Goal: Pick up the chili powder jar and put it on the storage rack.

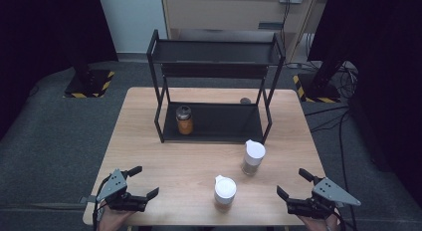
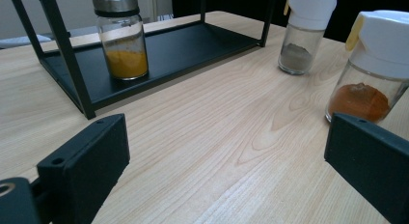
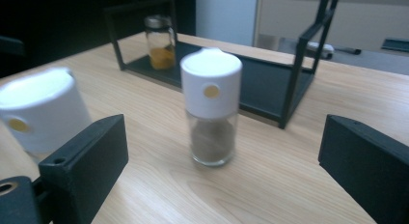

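1. The left gripper (image 1: 141, 182) hovers at about 7 o'clock on the wooden table (image 1: 149, 141), jaws spread wide with nothing between them.
2. The right gripper (image 1: 293, 183) sits at about 5 o'clock, jaws likewise spread apart and holding nothing.
3. Between the two grippers, near the table's 6 o'clock edge, stands the white-capped jar of orange powder (image 1: 224, 192), upright, apart from both grippers. In the left gripper view it stands just past the right-hand jaw (image 2: 369, 74).
4. Just beyond it, toward 1 o'clock from that jar, stands the white-capped jar of grey-brown powder (image 1: 253, 158), upright, close to the front of the rack but not touching it. The right gripper view looks at it between its jaws (image 3: 211, 105).
5. Farther off, at 12 o'clock, the black two-tier rack (image 1: 214, 89) stands on the table. On its lower shelf, toward the left end, a metal-lidded jar of yellow-orange powder (image 1: 184, 120) stands upright.
6. A small dark round object (image 1: 245, 100) lies on the table behind the rack; I cannot tell what it is.
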Demonstrator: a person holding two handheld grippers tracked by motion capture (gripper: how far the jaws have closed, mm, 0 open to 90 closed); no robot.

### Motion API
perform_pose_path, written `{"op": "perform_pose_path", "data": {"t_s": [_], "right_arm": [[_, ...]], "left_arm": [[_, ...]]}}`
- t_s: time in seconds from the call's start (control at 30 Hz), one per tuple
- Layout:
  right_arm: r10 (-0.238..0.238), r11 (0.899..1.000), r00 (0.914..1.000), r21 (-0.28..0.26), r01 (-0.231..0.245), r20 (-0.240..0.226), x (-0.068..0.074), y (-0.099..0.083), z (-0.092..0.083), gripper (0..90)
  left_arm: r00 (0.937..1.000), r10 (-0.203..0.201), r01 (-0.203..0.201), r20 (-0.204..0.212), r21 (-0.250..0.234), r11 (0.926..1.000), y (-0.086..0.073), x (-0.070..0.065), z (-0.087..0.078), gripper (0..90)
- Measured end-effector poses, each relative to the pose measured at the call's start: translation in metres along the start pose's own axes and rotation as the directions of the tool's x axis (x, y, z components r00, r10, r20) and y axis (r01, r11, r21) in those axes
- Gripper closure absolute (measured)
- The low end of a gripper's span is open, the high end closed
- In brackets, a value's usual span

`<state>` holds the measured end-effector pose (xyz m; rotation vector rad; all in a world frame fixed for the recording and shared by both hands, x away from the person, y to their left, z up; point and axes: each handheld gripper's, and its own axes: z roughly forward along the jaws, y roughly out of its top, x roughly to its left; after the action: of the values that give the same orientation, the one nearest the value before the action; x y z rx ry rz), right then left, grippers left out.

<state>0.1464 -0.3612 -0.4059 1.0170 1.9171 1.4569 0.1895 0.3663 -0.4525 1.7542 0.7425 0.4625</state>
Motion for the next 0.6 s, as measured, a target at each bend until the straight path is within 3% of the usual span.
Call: {"op": "perform_pose_path", "data": {"t_s": [0.23, 0.43, 0.6], "right_arm": [[-0.009, 1.000, 0.9993, 0.017, 0.010, -0.037, 0.007, 0.020, 0.002, 3.7], [0.010, 1.000, 0.9976, 0.027, -0.008, -0.069, 0.015, 0.034, 0.005, 3.7], [-0.008, 0.999, 0.9954, 0.053, 0.013, -0.095, 0.022, 0.047, 0.013, 3.8]], "left_arm": [[1.0000, -0.007, 0.007, -0.001, -0.004, 1.0000, -0.001, 0.000, 0.000, 1.3], [1.0000, -0.008, 0.008, -0.002, -0.005, 1.0000, -0.001, 0.000, 0.000, 1.3], [1.0000, -0.007, 0.007, 0.001, -0.003, 1.0000, -0.001, 0.000, 0.000, 1.3]]}}
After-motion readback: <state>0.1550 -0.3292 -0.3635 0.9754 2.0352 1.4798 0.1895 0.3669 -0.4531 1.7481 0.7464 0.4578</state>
